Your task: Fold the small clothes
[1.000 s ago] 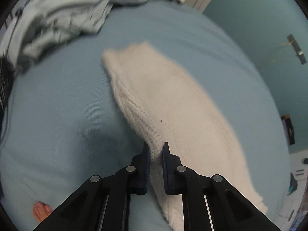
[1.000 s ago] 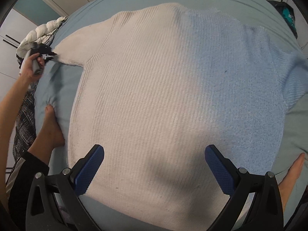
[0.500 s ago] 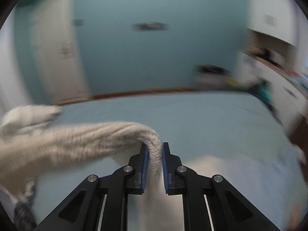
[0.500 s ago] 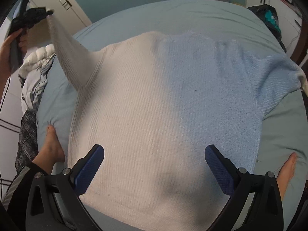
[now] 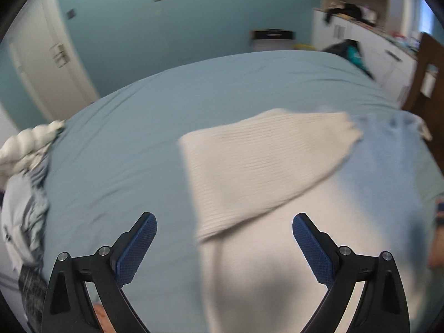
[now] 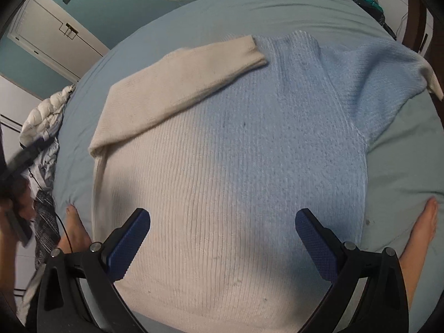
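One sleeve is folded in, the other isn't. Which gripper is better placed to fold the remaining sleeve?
The right gripper. It is open above the sweater, and the blue sleeve lies spread on its side. The left gripper, also open, sits by the folded cream sleeve.

Sweater lies flat on the bed, its left sleeve folded across the chest, clothes pile at left.

Your knit sweater lies flat on the bed, cream shading to pale blue. Its cream sleeve is folded across the chest, cuff toward one o'clock; the blue sleeve spreads toward two o'clock.
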### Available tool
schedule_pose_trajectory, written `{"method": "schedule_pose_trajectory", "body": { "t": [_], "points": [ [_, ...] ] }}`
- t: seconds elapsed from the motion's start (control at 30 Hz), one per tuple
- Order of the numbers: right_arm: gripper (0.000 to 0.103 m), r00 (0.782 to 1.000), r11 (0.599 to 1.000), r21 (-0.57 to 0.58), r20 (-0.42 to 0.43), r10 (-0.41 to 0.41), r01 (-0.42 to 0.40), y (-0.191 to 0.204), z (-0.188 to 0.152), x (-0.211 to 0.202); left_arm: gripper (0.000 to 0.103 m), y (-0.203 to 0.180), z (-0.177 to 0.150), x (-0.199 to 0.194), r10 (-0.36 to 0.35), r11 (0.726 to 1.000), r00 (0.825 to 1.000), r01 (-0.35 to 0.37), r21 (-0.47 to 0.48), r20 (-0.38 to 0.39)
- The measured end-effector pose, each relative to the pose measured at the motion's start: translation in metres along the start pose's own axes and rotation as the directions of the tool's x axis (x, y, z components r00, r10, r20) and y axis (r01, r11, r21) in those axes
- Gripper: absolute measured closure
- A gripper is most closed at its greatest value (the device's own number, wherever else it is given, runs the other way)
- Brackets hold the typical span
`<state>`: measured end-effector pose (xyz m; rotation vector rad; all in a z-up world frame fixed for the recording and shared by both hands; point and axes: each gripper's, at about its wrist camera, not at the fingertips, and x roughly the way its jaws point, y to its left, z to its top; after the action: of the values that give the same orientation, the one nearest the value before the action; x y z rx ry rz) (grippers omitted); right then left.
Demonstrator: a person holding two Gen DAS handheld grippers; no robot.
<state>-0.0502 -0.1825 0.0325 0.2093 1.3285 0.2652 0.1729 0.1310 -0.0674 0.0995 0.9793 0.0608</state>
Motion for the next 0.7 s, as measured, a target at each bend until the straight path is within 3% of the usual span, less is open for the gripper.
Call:
{"method": "schedule_pose_trajectory", "body": {
  "t": [0.13, 0.2, 0.27, 0.37, 0.43, 0.5, 0.57, 0.63, 0.67, 0.7],
  "points": [
    [0.001, 0.998, 0.991, 0.118, -0.008, 0.067, -0.066, -0.016, 0.048, 0.02, 0.003, 0.034, -0.008, 0.01, 0.047, 0.99, 0.999, -0.046, -0.136, 0.001],
    [0.015, 0.99, 0.976, 0.182, -0.058, 0.128, -0.116, -0.016, 0.081, 0.047, 0.003, 0.057, -0.015, 0.018, 0.004, 0.974, 1.0, -0.008, -0.226, -0.019],
    [0.024, 0.986, 0.969, 0.22, -0.098, 0.136, -0.112, -0.012, 0.11, 0.078, 0.003, 0.066, -0.019, 0.027, -0.028, 0.96, 0.999, 0.016, -0.279, -0.039],
    [0.024, 0.99, 0.965, 0.243, -0.066, 0.121, -0.102, -0.005, 0.155, 0.129, 0.003, 0.076, -0.031, 0.045, -0.038, 0.951, 0.997, 0.014, -0.308, -0.071],
    [0.03, 0.995, 0.96, 0.271, -0.039, 0.089, -0.075, -0.005, 0.174, 0.159, 0.003, 0.082, -0.042, 0.059, -0.047, 0.95, 0.995, 0.016, -0.312, -0.093],
    [0.042, 0.996, 0.946, 0.317, -0.042, 0.08, -0.063, -0.007, 0.186, 0.183, 0.003, 0.076, -0.052, 0.066, -0.059, 0.949, 0.993, 0.024, -0.313, -0.104],
    [0.042, 0.996, 0.927, 0.374, -0.069, 0.05, -0.02, -0.01, 0.193, 0.205, 0.003, 0.074, -0.056, 0.067, -0.07, 0.95, 0.992, 0.035, -0.309, -0.102],
    [0.042, 1.0, 0.898, 0.44, -0.016, 0.015, -0.007, -0.006, 0.195, 0.203, 0.003, 0.074, -0.06, 0.064, -0.072, 0.956, 0.993, 0.043, -0.29, -0.092],
    [0.055, 1.0, 0.894, 0.447, 0.005, -0.004, 0.001, -0.001, 0.198, 0.2, 0.003, 0.072, -0.061, 0.064, -0.067, 0.961, 0.994, 0.041, -0.275, -0.087],
    [0.093, 0.998, 0.905, 0.421, 0.011, -0.065, 0.055, 0.011, 0.202, 0.194, 0.003, 0.069, -0.062, 0.064, -0.047, 0.968, 0.996, 0.025, -0.251, -0.079]
  ]
}}
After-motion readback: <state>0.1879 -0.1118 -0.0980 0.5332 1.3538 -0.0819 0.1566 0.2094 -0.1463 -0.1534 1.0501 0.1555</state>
